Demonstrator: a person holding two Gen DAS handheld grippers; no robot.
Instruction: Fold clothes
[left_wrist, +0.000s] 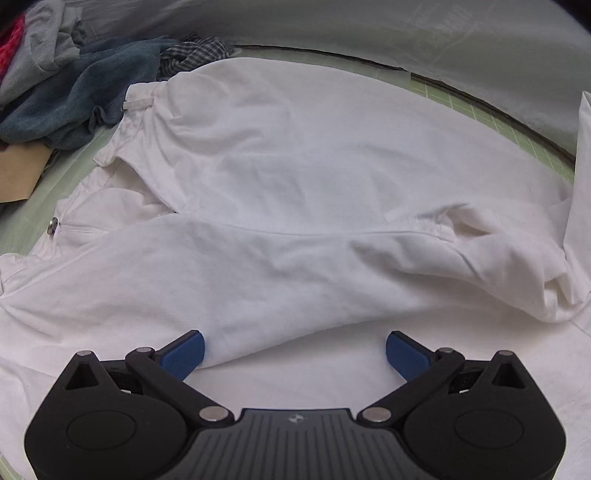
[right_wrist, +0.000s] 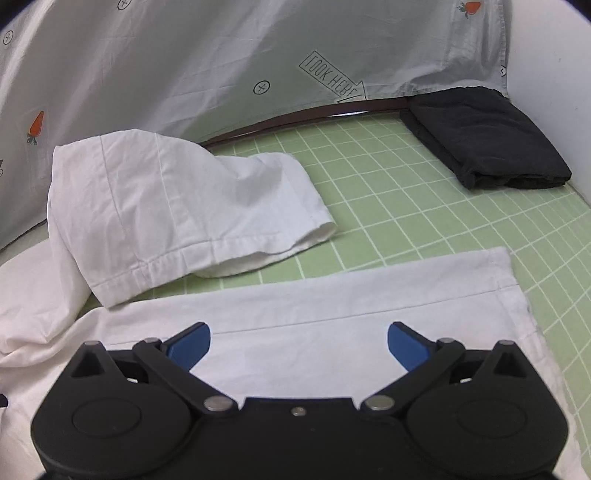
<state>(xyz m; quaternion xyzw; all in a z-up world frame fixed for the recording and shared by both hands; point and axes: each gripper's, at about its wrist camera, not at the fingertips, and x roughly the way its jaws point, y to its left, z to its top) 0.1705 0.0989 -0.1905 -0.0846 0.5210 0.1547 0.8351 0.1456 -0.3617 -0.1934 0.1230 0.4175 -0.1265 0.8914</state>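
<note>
White trousers lie spread over the green gridded mat, waistband and metal button at the left of the left wrist view. My left gripper hovers over the near trouser leg, its blue pads wide apart and holding nothing. In the right wrist view one white leg lies flat along the front, and the other leg end is bunched up behind it with its hem open. My right gripper stands open above the flat leg, with no cloth pinched.
A pile of unfolded clothes sits at the mat's far left: a teal towel, a checked shirt and grey cloth. A folded black garment lies at the far right corner by a white wall. A printed grey sheet hangs behind the mat.
</note>
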